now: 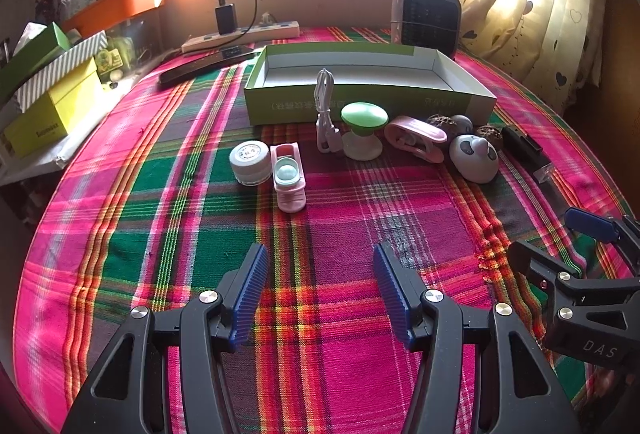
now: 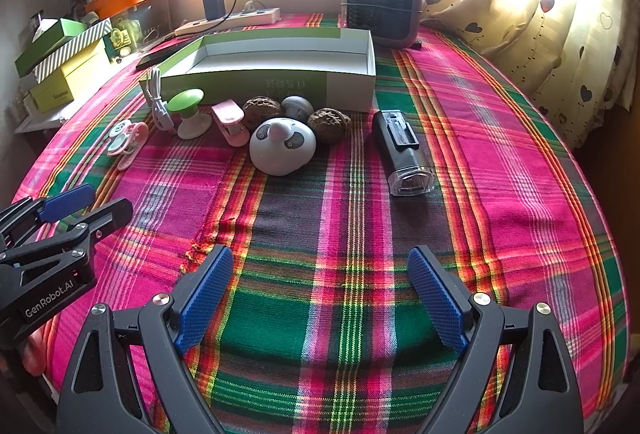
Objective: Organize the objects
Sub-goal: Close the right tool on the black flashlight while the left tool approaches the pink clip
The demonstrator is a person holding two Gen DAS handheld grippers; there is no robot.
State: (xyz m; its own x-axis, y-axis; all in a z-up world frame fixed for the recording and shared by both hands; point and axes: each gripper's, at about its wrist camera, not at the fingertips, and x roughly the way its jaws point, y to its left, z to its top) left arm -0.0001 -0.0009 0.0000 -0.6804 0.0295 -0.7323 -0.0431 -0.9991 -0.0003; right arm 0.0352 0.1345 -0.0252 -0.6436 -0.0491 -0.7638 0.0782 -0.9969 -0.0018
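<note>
Left wrist view: left gripper spread wide, holding nothing, over plaid cloth. Right gripper likewise wide and unloaded. One open green box sits mid-table; lined up along its near side: one white cable, one green-topped stand, two walnuts, one panda gadget, one black torch.
</note>
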